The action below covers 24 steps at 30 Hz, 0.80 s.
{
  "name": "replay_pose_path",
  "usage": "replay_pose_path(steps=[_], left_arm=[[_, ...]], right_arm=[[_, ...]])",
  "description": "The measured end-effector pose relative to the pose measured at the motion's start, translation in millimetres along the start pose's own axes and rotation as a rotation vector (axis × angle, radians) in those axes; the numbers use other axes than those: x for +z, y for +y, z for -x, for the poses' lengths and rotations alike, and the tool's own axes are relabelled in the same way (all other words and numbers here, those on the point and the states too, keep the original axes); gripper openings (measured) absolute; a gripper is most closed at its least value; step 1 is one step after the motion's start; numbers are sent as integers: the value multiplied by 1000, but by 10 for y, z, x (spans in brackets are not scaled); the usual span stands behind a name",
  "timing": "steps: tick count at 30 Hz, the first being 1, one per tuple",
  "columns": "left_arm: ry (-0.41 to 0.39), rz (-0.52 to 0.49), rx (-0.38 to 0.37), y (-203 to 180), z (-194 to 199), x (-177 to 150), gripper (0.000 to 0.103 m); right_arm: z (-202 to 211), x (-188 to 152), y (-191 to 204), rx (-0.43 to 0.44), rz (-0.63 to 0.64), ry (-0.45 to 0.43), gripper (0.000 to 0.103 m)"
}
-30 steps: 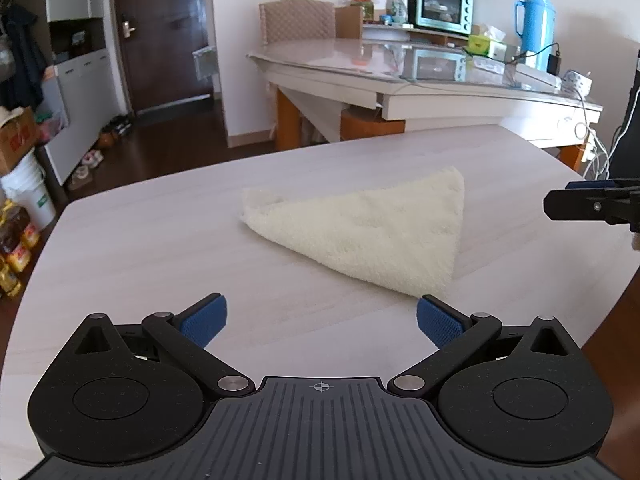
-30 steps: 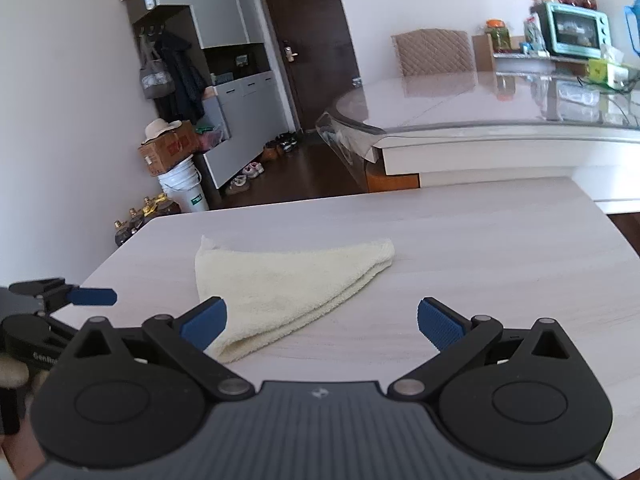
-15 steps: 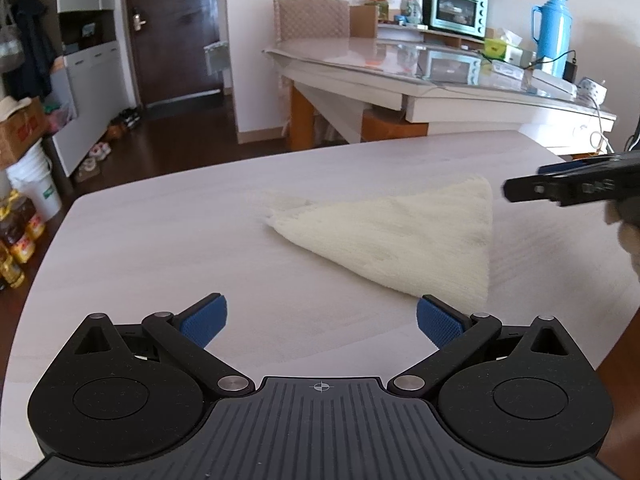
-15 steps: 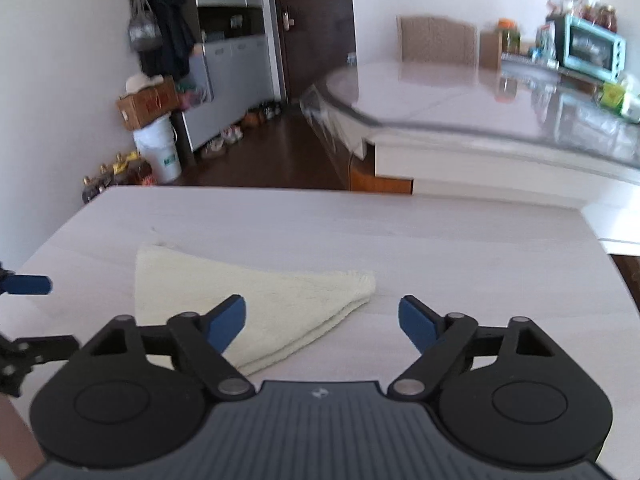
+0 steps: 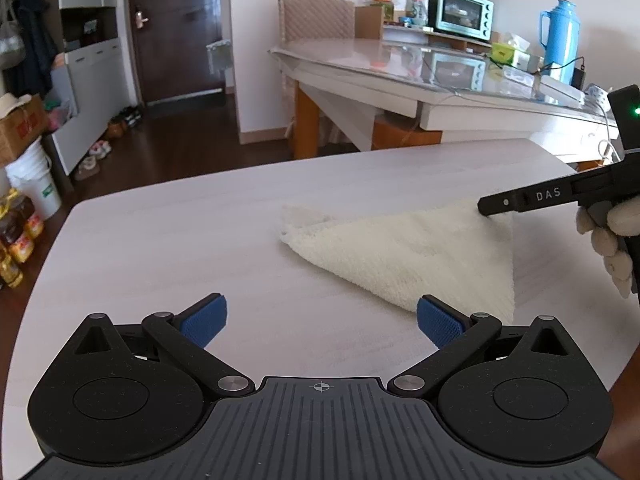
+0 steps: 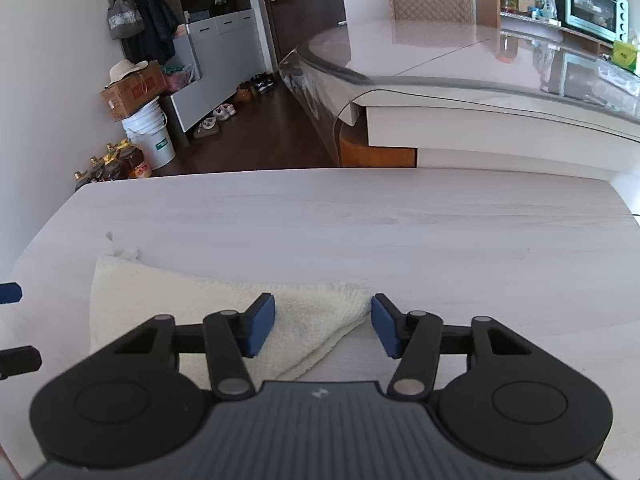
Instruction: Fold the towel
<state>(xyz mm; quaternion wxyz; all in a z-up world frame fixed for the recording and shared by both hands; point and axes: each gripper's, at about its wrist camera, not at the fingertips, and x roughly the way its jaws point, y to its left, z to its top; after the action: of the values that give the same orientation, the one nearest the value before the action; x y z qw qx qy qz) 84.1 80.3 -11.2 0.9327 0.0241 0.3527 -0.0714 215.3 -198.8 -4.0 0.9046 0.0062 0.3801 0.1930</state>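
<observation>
Towel (image 5: 412, 252): cream terry, folded into a triangle, lying flat on the pale wood-grain table (image 5: 168, 240), toward its right half in the left wrist view. One corner, with a small tag or loose tuft, points to the table's far left edge in the right wrist view.

Right gripper (image 6: 323, 327): blue pads (image 6: 260, 328) set partly apart, a narrower gap than the left's, straddling the towel's near right-hand point. Pads look low over the cloth; whether they touch it I cannot tell. Nothing pinched between them. Seen from the left wrist camera, its black finger, marked DAS, reaches over the towel's far right corner, held by a gloved hand (image 5: 608, 236).

Left gripper (image 5: 322, 326): spread wide, holding nothing, over bare table just short of the towel's near edge; right pad close to the towel's nearest point.

Beyond: glass-topped dining table (image 5: 400, 64), teal toaster oven (image 5: 460, 14), blue thermos (image 5: 558, 40), dark door (image 5: 176, 28), white bucket (image 6: 150, 136).
</observation>
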Motion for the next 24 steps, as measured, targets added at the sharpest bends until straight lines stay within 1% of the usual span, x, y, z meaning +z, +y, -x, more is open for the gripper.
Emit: replay_pose_path(steps=[1, 2, 4, 5, 6, 7, 8, 11, 15, 16, 20, 21, 23, 24], left_arm=[[3, 0, -2, -3, -13, -3, 103], [6, 0, -5, -7, -25, -6, 103], [9, -1, -8, -14, -40, -15, 103], [10, -1, -8, -17, -43, -20, 103], [10, -1, -8, -19, -45, -25, 103], [9, -2, -7, -16, -40, -27, 103], [8, -3, -5, -6, -28, -29, 103], [3, -6, 8, 39, 16, -27, 103], [-8, -19, 44, 166, 116, -8, 103], [-13, -17, 58, 229, 160, -1, 103], [-33, 5, 117, 454, 326, -6, 103], [-34, 8, 122, 477, 340, -9, 103], [-39, 25, 149, 587, 428, -45, 103], [-39, 28, 157, 623, 466, -64, 103]], right_arm=[[8, -2, -1, -2, -1, -3, 48], [12, 0, -5, -3, -1, -5, 41], [29, 1, -10, 2, -1, -9, 30], [37, 3, -8, 2, 1, -11, 29], [46, 6, -1, -2, 7, -14, 25], [82, 2, 24, -1, 20, -26, 17], [96, 7, 36, 0, 27, -32, 14], [263, 9, 170, 32, 65, -73, 12], [518, -34, 528, 169, 166, -77, 12], [550, -52, 592, 192, 182, -76, 12], [708, -320, 1149, 358, 310, -34, 12], [717, -361, 1212, 372, 325, -27, 12], [728, -522, 1459, 435, 379, 2, 12], [717, -571, 1532, 446, 397, 13, 12]])
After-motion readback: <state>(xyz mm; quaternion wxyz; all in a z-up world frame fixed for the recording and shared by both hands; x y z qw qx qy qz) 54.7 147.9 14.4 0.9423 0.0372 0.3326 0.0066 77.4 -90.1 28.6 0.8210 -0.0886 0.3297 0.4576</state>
